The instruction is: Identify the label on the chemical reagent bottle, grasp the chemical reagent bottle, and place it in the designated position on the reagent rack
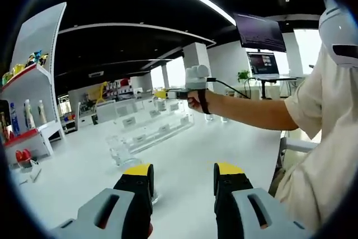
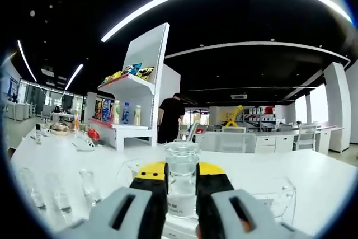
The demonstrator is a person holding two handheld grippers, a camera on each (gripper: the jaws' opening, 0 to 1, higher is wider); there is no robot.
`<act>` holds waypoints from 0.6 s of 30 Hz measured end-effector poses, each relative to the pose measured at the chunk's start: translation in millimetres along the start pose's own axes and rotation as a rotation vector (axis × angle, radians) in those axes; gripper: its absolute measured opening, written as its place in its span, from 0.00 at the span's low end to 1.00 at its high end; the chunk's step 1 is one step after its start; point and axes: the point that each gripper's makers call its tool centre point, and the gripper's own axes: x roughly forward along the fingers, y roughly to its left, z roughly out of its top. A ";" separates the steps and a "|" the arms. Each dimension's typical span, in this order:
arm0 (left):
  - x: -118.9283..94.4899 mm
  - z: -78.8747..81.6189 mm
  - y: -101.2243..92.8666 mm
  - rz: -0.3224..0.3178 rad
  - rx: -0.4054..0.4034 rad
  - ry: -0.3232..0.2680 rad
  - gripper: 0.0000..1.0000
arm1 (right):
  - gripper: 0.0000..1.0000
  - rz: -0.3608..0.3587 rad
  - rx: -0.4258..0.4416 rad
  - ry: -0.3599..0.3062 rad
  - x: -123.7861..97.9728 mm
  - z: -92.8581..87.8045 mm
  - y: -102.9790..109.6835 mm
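In the right gripper view my right gripper [image 2: 181, 176] is shut on a clear glass reagent bottle [image 2: 182, 163] with a white label low on its body; the print is too small to read. Clear acrylic rack [image 2: 275, 194] walls show below and to the right of it. In the left gripper view the right gripper [image 1: 162, 94], held in a person's hand, reaches over the tiered clear rack [image 1: 146, 128] on the white table. My left gripper [image 1: 183, 173] is open low over the table, nearer than the rack, with nothing between its fingers.
Several clear glass bottles [image 2: 56, 194] stand on the white table [image 1: 184, 149] at the left. A white shelf [image 2: 137, 96] with drinks and snacks stands behind, with a person in black [image 2: 170, 118] beside it. The holder's arm and body [image 1: 313, 138] fill the right side.
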 end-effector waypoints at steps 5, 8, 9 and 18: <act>-0.3 -0.4 1.5 0.003 -0.002 -0.001 0.44 | 0.18 0.003 -0.010 -0.003 4.7 -2.1 0.6; -0.5 -1.2 2.3 0.003 -0.005 -0.003 0.44 | 0.18 -0.002 -0.017 -0.005 5.8 -4.3 0.8; -0.3 -1.7 3.0 0.004 -0.007 -0.002 0.44 | 0.18 -0.004 -0.016 -0.005 5.8 -5.2 0.6; -1.5 -2.2 6.2 0.012 -0.013 -0.005 0.44 | 0.18 -0.019 -0.019 0.021 4.7 -19.3 0.7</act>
